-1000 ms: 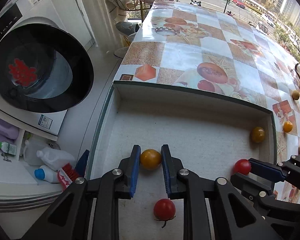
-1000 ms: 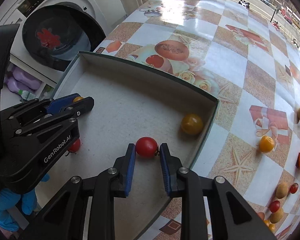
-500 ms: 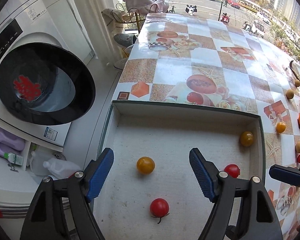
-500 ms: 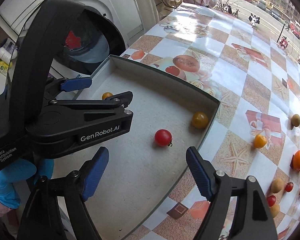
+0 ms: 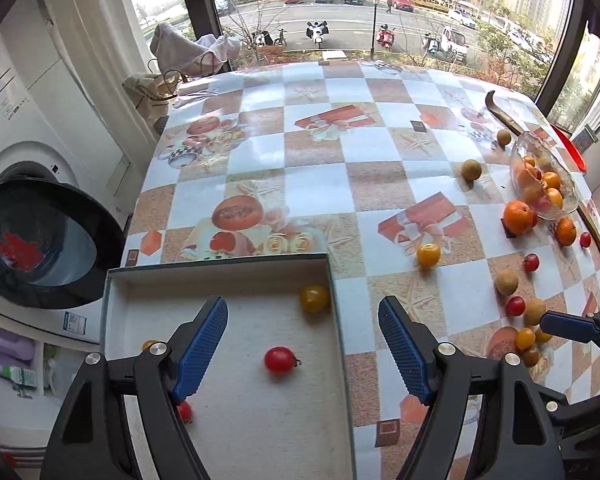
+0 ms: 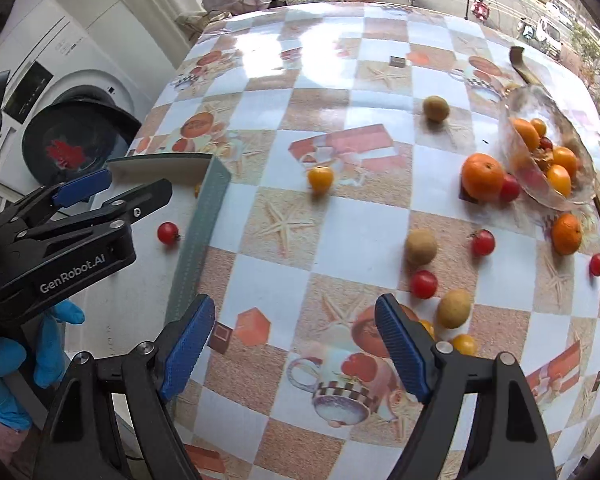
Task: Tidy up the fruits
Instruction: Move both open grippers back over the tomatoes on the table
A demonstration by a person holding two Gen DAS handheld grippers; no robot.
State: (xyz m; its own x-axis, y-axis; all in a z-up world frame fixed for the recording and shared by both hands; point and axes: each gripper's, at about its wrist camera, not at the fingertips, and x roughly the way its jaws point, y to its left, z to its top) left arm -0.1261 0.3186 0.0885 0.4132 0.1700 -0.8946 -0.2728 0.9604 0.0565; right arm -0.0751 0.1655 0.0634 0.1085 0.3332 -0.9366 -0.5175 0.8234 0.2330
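Note:
A shallow white-lined box sits at the table's left edge. In it lie a yellow tomato in the far right corner, a red tomato, and two more half hidden by my left finger. My left gripper hangs open above the box, nothing between its pads. My right gripper is open and empty over the tablecloth, right of the box rim. Ahead of it lie loose fruit: a yellow tomato, red tomatoes, brown round fruit and an orange.
A glass bowl with several oranges and tomatoes stands at the far right. A washing machine with its door open is left of the table, bottles below it. A blue-gloved hand holds the left gripper.
Both grippers opened and let go of their tomatoes, a yellow one and a red one, which stay in the box. Both then rose and swung right, the right one out over the tablecloth.

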